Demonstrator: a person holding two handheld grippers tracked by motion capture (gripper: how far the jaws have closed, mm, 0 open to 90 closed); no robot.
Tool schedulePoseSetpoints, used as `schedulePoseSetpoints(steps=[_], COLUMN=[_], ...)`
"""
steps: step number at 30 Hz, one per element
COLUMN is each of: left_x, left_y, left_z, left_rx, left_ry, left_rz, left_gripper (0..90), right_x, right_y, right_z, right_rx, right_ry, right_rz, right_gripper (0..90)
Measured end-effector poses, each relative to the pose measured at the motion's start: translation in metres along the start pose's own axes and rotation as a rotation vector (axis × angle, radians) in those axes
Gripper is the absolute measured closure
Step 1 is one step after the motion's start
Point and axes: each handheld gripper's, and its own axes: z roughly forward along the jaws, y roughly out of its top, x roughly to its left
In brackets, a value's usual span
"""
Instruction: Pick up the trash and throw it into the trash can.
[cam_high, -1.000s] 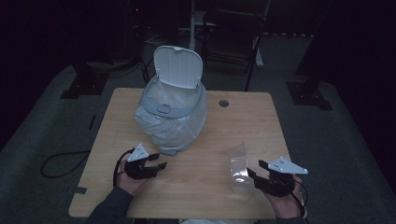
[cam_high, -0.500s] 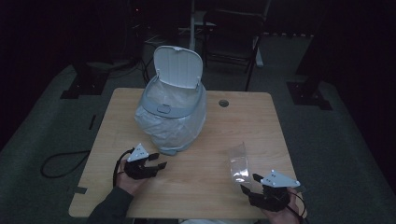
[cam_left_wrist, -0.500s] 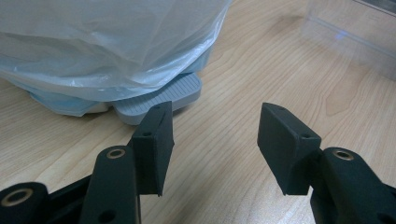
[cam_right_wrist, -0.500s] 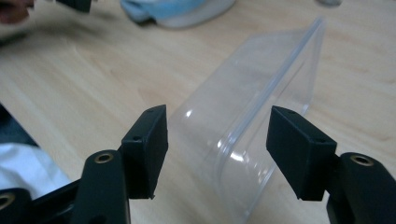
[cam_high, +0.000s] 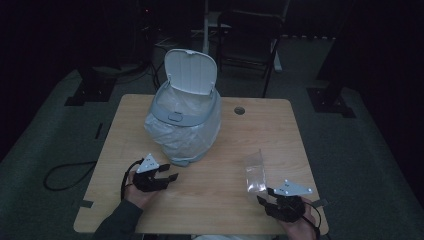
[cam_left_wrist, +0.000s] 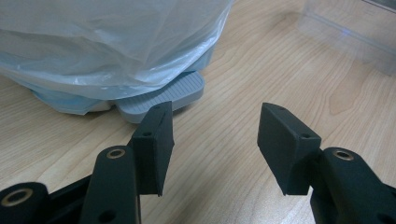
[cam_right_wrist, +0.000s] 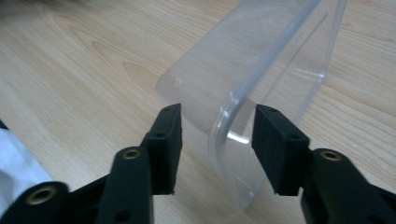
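Plainly, the clear plastic container (cam_right_wrist: 261, 79) stood on edge near the table's (cam_high: 210, 200) front right corner, its rim between the right gripper's (cam_right_wrist: 215, 140) jaws, which had just been closing without pressing yet. Grasping was the step; next came a firm pinch and lift. The left gripper (cam_left_wrist: 214, 135) rested open before the lined bin (cam_high: 185, 120).

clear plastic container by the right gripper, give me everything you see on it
The clear plastic container is see-through, thin-walled and boxy with rounded corners and a rolled rim. It looks empty and stands on edge on the wooden table, near its front right part. The right gripper has its jaws either side of the rim end; they have just been closing, but a gap shows at each pad, so no firm grip yet.
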Motion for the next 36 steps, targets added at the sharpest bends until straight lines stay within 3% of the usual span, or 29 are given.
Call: schedulePoseSetpoints(steps=[18,22,32,36], left_x=[0.0,0.001,0.002,0.001], left_y=[-0.001,-0.002,-0.003,-0.004], left_z=[0.003,0.003,0.006,0.007], left_rx=[0.013,0.015,0.034,0.034], left_ry=[0.003,0.005,0.008,0.007], left_rz=[0.002,0.001,0.004,0.002], left_gripper=[47.0,47.0,47.0,47.0], right_x=[-0.017,-0.022,-0.028,-0.03], right_y=[0.018,0.023,0.028,0.028], right_z=[0.009,0.011,0.018,0.018], right_rx=[-0.064,-0.094,-0.102,-0.113], right_ry=[-0.063,-0.078,-0.092,-0.098], right_rz=[0.007,0.023,0.035,0.04], right_gripper=[76.6,77.8,80.9,77.9])
